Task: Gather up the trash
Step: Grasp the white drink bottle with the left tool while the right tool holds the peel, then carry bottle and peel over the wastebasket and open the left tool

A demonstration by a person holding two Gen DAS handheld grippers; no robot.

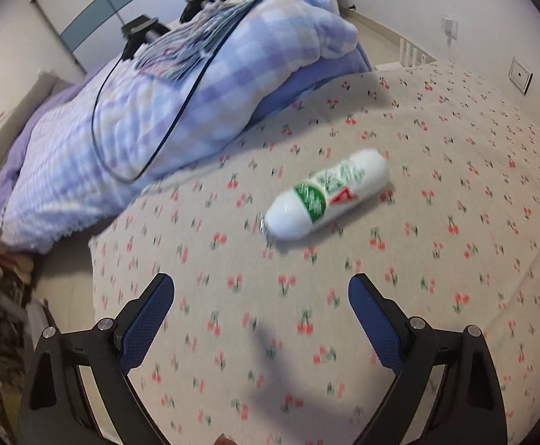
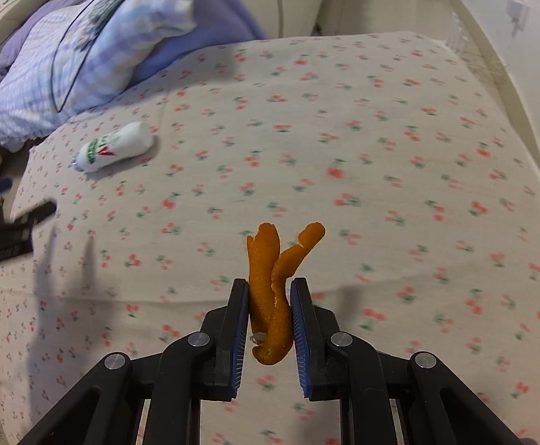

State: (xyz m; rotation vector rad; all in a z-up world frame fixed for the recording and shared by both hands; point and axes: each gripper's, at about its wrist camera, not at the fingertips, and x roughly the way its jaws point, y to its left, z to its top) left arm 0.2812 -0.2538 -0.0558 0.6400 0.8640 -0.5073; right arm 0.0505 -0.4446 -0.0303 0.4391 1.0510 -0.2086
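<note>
Left tongs (image 1: 261,289) hang released above the cherry-print bed (image 1: 455,155), the white plastic bottle (image 1: 325,194) lying just beyond them, right of the checked quilt (image 1: 151,111); closing on it looks the next move. Right tongs (image 2: 269,285) are clenched on an orange peel (image 2: 273,278) lifted off the bed; no bin shows. Motion blur hides the bottle's label.

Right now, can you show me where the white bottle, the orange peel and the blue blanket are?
White plastic bottle with green label (image 1: 327,194): left wrist view, on its label.
Curled orange peel (image 2: 271,296): right wrist view, middle, between the tongs.
Blue checked blanket (image 1: 180,111): left wrist view, its top.
</note>
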